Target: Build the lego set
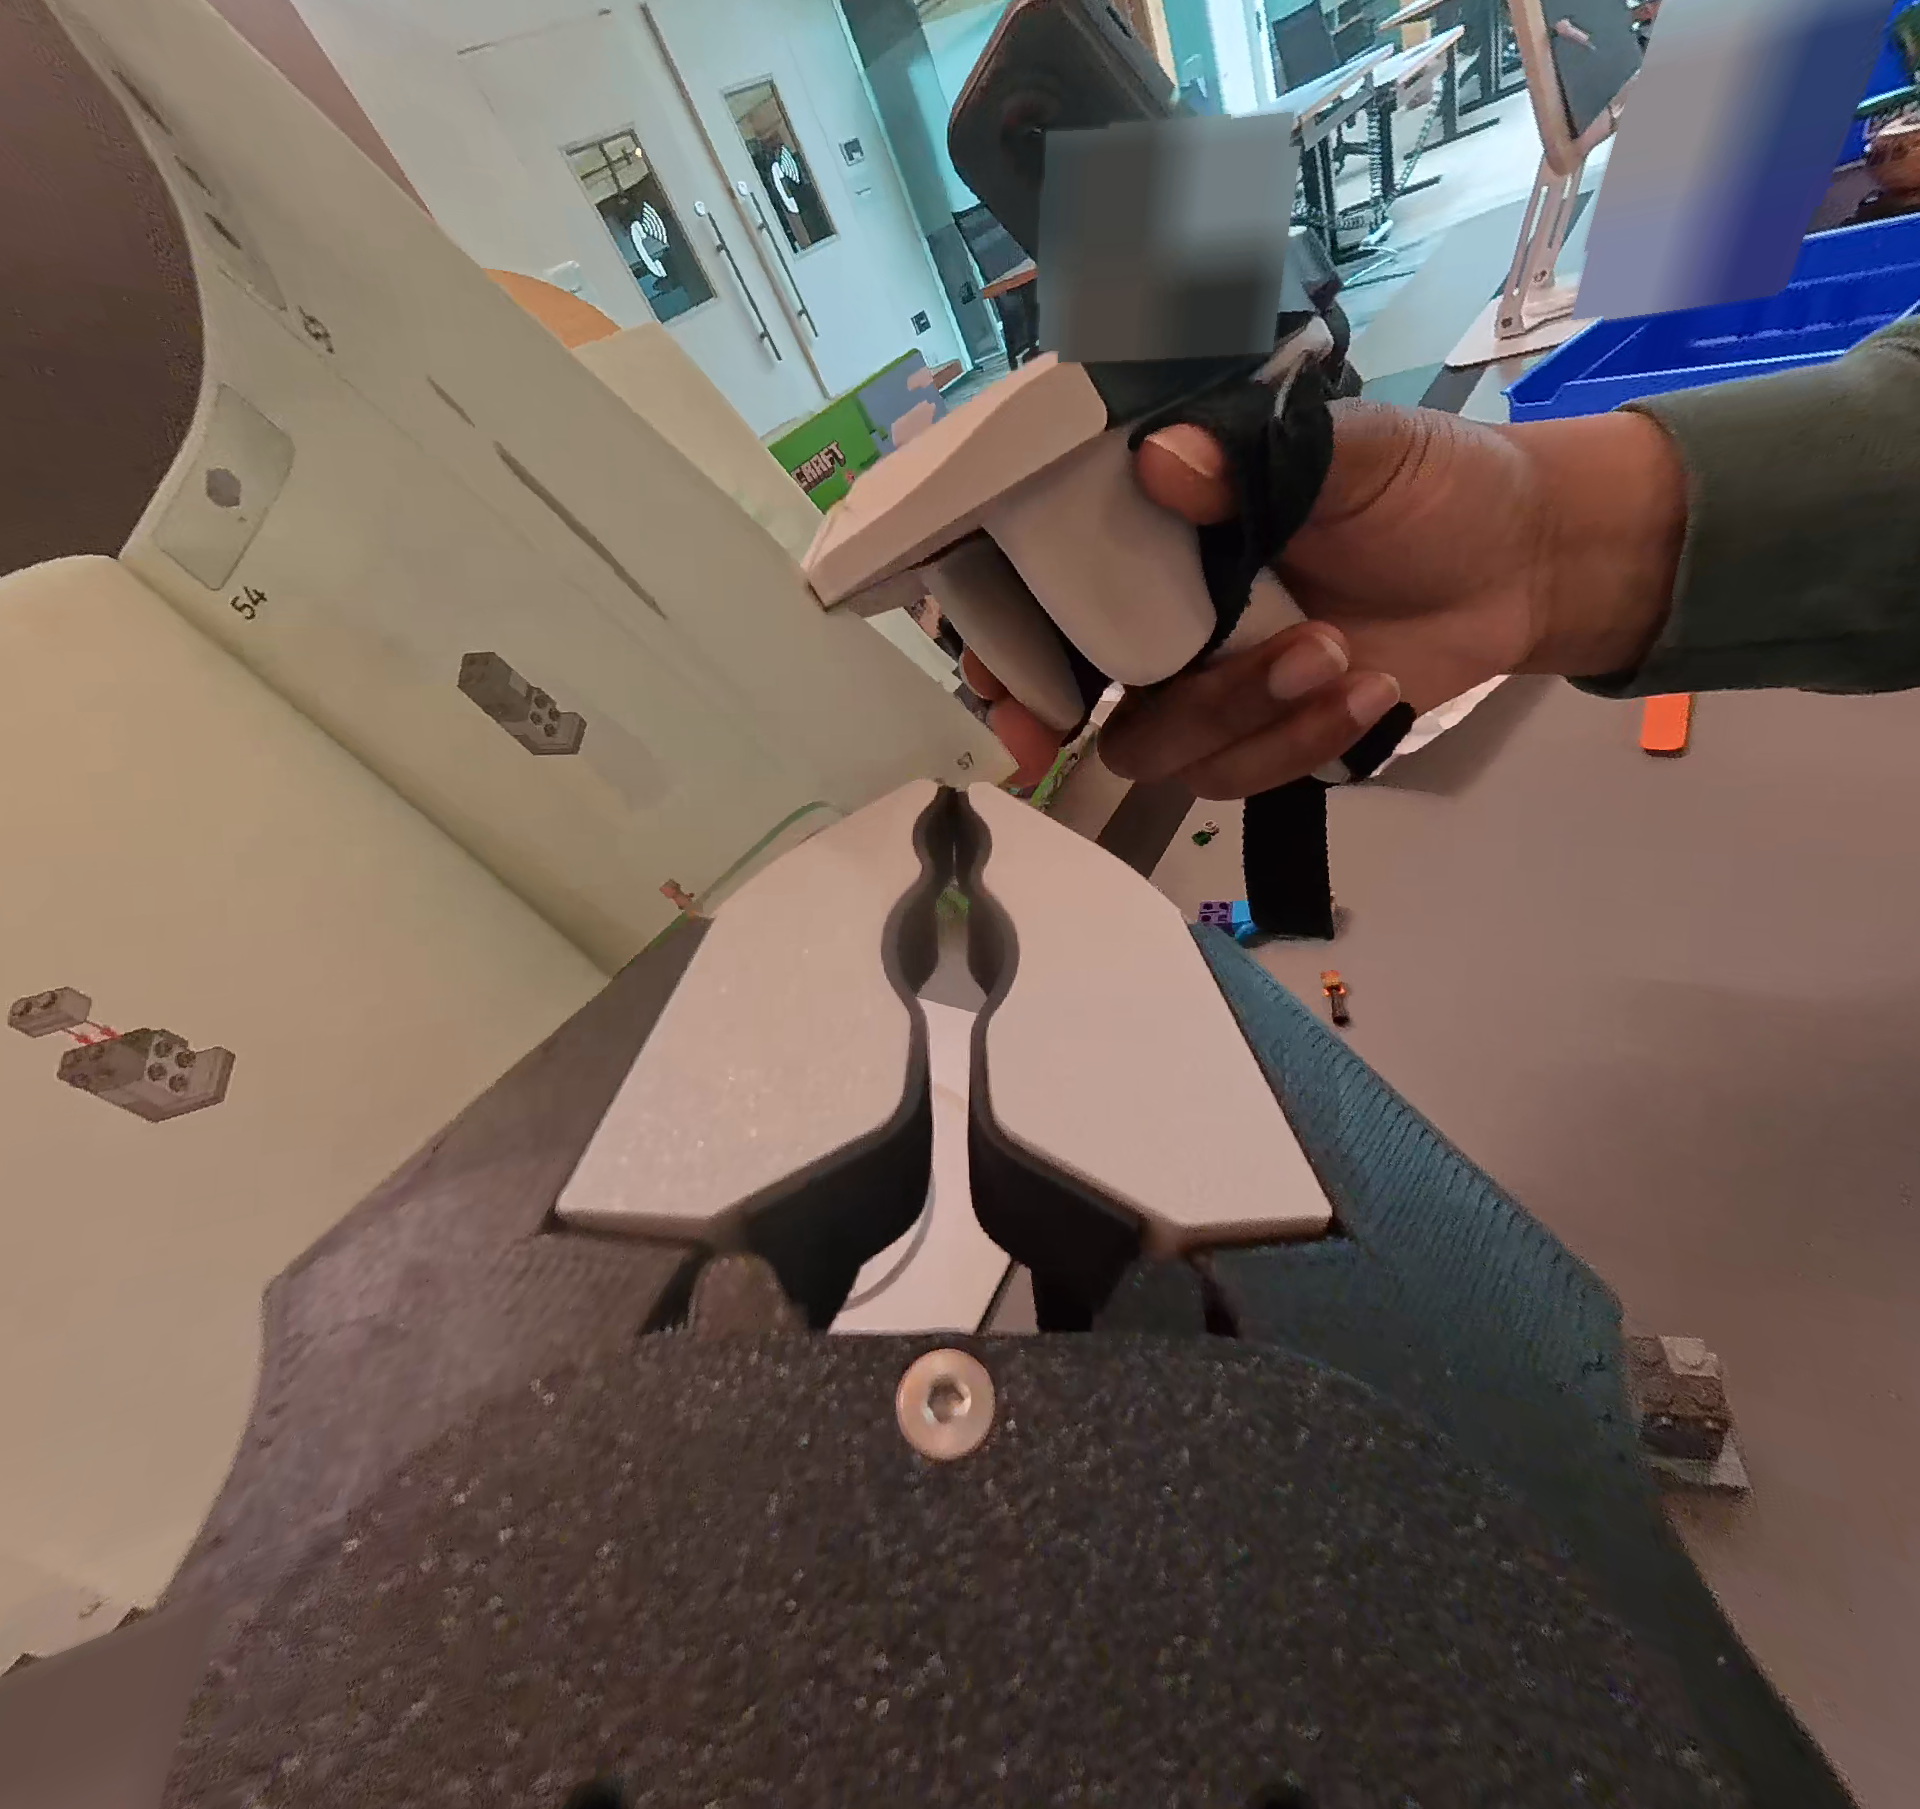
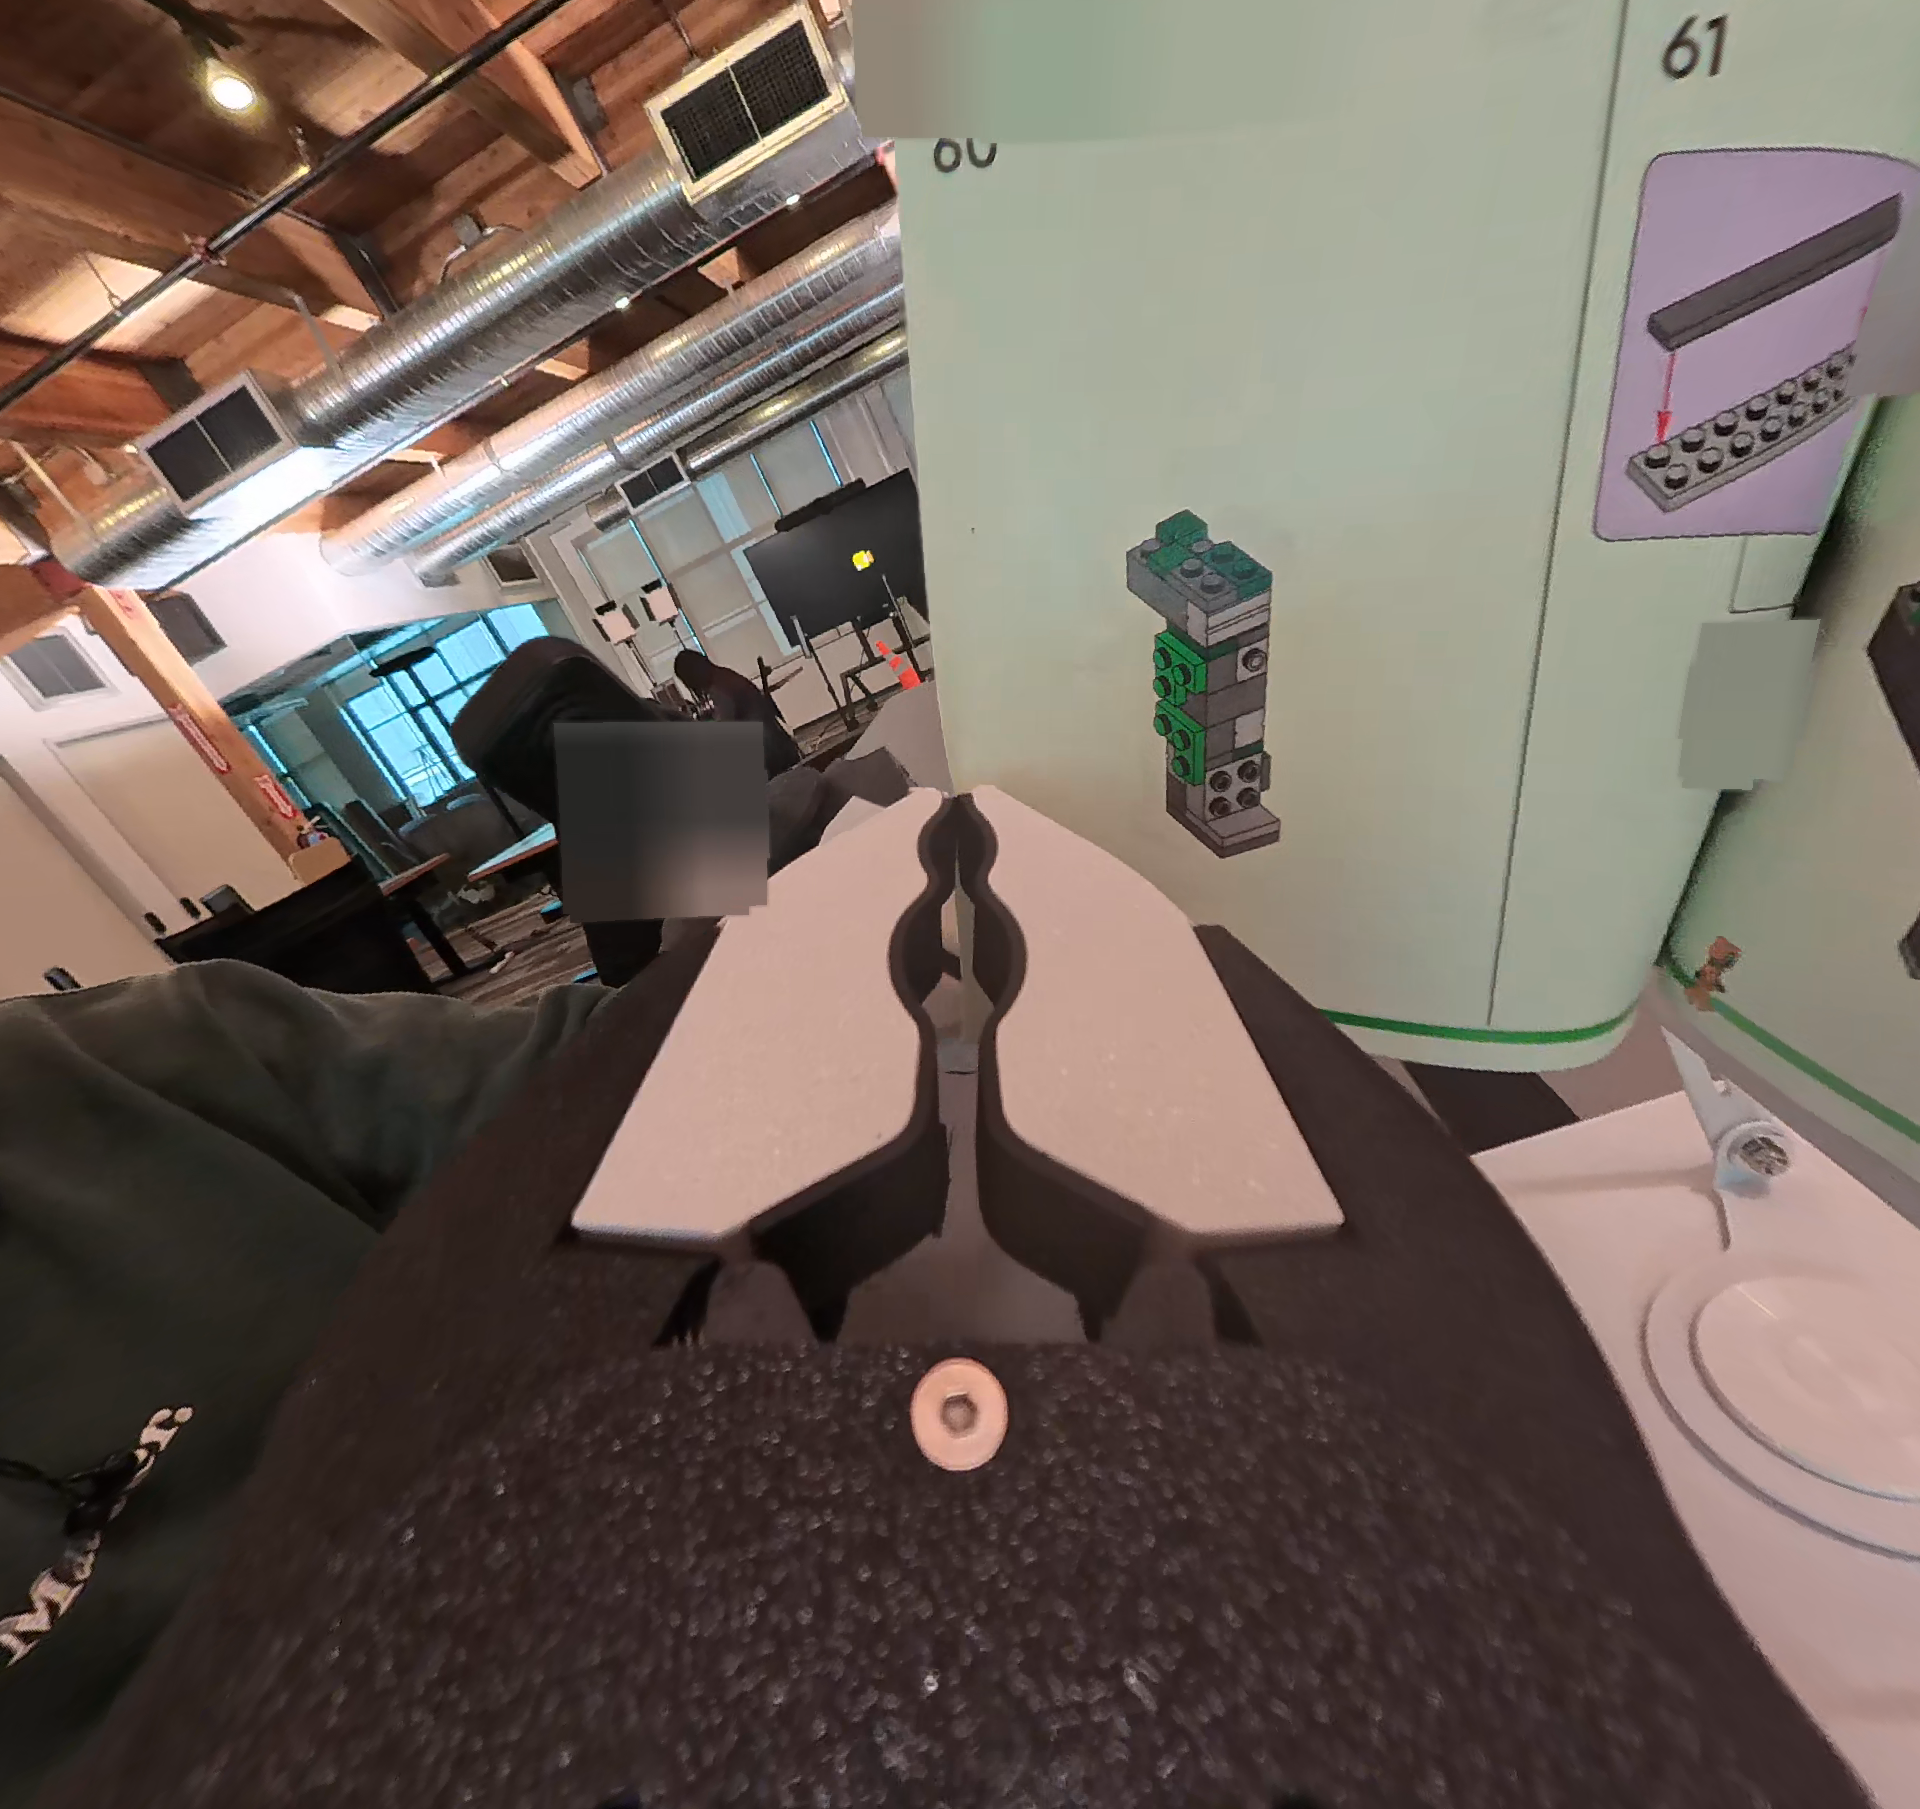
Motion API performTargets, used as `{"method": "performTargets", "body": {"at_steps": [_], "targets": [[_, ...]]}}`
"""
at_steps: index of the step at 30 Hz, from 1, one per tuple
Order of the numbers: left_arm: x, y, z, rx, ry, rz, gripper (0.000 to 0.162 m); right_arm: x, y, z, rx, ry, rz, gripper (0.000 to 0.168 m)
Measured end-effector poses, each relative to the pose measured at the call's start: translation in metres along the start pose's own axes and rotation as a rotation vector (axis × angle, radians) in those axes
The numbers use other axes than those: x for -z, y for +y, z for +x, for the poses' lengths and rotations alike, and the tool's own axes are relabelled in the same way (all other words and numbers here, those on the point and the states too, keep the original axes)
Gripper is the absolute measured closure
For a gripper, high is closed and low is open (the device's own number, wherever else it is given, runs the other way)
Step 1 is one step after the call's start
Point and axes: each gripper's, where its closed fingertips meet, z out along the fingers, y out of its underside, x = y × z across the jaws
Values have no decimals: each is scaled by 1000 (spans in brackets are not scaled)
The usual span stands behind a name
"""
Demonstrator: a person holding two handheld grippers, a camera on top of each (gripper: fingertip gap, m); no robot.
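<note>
The open instruction booklet (image 1: 312,824) stands up from the grey table with pages lifted. My left gripper (image 1: 951,801) is shut, its tips pinching the lower corner of a raised page (image 1: 977,760). My right gripper (image 2: 956,803) is shut on the vertical edge of a pale green booklet page (image 2: 1247,409) that fills the right of its view. In the left wrist view the right gripper (image 1: 831,570), held by a hand (image 1: 1455,564), clamps that page edge. Loose purple and blue bricks (image 1: 1221,918) lie on the table past my left gripper.
A blue bin (image 1: 1714,336) stands at the back right and a green set box (image 1: 852,440) behind the booklet. Small orange pieces (image 1: 1662,723) and a grey brick (image 1: 1683,1406) lie on the table. A white round tray (image 2: 1818,1375) sits at the right. A green sleeve (image 2: 208,1188) is at the left.
</note>
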Motion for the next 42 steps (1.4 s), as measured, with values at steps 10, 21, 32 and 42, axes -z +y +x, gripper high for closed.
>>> {"method": "performTargets", "body": {"at_steps": [10,21,32,42], "targets": [[-1,-2,-3,-52,-71,25,144,-1,-4,1,-7,7,26,168],[1,-9,-9,-51,-98,46,148,-4,-6,-2,-11,-3,33,168],[4,-6,-7,-83,-53,24,145,-4,3,-3,-20,-17,-25,168],[3,-4,0,-166,-4,-11,141,-6,10,-6,-24,-25,-104,168]]}}
